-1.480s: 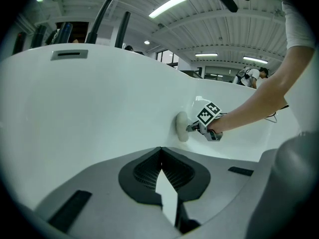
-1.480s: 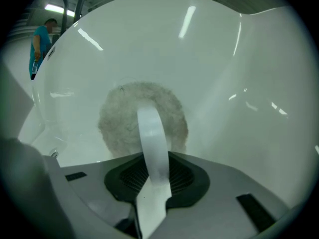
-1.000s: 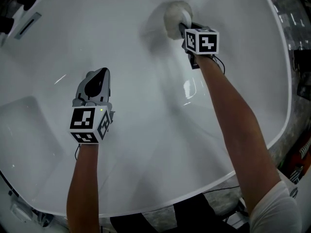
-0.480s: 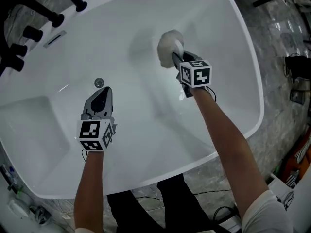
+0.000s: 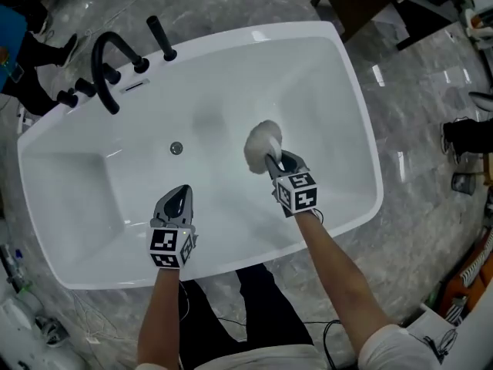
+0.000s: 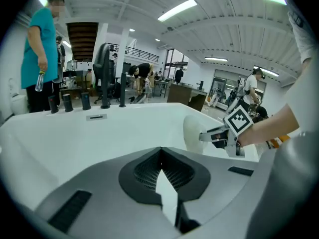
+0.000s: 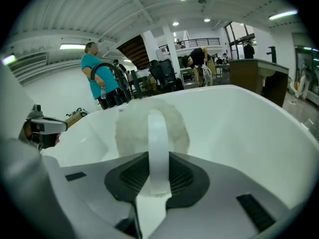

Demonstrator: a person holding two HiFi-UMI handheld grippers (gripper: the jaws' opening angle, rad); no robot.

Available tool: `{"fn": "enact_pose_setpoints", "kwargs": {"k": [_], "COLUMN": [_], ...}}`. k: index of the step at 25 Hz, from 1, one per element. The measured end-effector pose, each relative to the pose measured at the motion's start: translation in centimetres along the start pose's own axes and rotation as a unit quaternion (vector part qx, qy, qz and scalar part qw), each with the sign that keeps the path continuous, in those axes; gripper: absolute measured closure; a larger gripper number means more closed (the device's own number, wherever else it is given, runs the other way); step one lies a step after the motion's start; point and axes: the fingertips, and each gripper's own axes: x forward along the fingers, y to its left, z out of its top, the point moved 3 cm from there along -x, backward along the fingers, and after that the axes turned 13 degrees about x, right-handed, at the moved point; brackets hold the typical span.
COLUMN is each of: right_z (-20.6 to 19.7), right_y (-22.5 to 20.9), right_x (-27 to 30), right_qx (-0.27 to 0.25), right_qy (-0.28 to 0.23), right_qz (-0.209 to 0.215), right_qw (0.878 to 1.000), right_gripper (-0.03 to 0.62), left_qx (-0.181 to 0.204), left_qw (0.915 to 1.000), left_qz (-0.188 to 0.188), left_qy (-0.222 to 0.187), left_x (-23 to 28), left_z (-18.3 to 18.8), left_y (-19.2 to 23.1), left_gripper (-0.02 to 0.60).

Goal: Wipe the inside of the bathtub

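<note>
The white bathtub (image 5: 363, 157) lies below me on a grey marble floor, its inside bare. My right gripper (image 5: 272, 159) hangs over the tub's middle right, shut on the white strap (image 7: 158, 148) of a fluffy white wiping pad (image 5: 262, 143). In the right gripper view the pad (image 7: 128, 131) sticks out past the jaws, clear of the tub wall (image 7: 239, 118). My left gripper (image 5: 182, 192) is shut with nothing in it, above the tub's near side. The left gripper view shows its jaws (image 6: 160, 156) closed and the pad (image 6: 192, 132) off to the right.
A black faucet with handles (image 5: 105, 62) stands on the tub's far left rim, and the drain (image 5: 176, 148) sits in the floor left of the pad. A person in a teal shirt (image 6: 37, 59) stands behind the faucet. Cables lie on the marble floor (image 5: 431, 129) nearby.
Both grippers have risen and drawn back toward the near side; the pad has left the far tub wall. The head view has pulled back, so the whole tub shows.
</note>
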Motion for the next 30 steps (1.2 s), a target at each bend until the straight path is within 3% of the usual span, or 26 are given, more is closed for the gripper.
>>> {"fn": "enact_pose_setpoints", "kwargs": {"k": [8,15,23,30], "right_z": [-2.3,-2.2,-4.5,-4.5], "right_y": [8.8,16.7,26.2,33.4], "right_x": [-8.1,-15.0,-21.9,-28.4], "right_qx": [0.010,-0.015,-0.028,-0.021], "right_qy": [-0.007,-0.033,-0.056,-0.112], "right_qz": [0.027,0.039,0.019,0.013], "right_qw": [1.000,0.999,0.998,0.993], "right_gripper": [0.491,0.491,0.491,0.491], "left_qx": [-0.023,-0.036,-0.032,-0.012], "left_qw": [0.9994,0.9974,0.9953,0.9925], "left_qz": [0.001,-0.003,-0.005,-0.002], "left_qy": [-0.025,-0.063,-0.092,-0.121], "left_x": [-9.1,-17.2,-28.1,-36.3], "left_z": [3.6,4.6,2.6,1.2], "left_y": [-1.3,-0.5,2.2,5.5], "left_gripper": [0.571,0.571,0.571,0.571]}}
